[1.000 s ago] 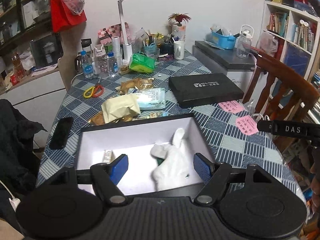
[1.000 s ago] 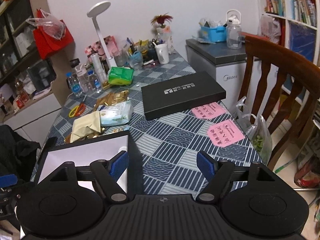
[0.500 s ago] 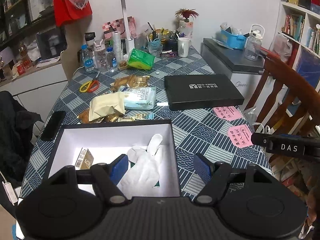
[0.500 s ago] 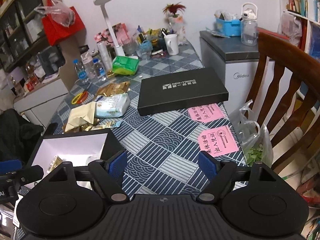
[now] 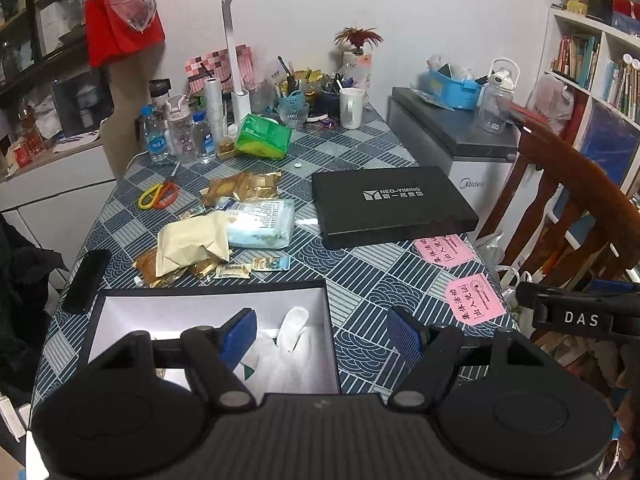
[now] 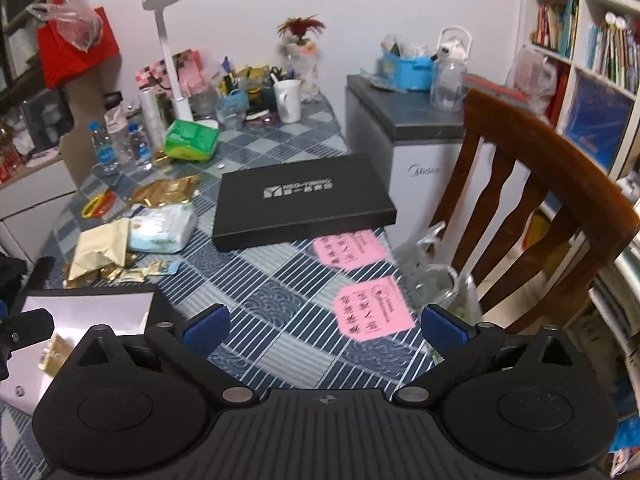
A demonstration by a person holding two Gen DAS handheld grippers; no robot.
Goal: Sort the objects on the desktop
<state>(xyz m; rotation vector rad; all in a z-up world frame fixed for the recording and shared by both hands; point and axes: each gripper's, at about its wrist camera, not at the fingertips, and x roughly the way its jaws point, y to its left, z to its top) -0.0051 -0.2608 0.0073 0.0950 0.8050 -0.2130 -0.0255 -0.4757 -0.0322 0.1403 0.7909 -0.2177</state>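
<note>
The left gripper (image 5: 322, 330) stands apart and empty over the open box (image 5: 331, 344), where a limp white glove (image 5: 286, 350) lies; the right gripper (image 6: 324, 324), jaws opening, holds nothing. The pink slip (image 6: 373, 311) nearby is thin, flat paper: pinch its edge
</note>
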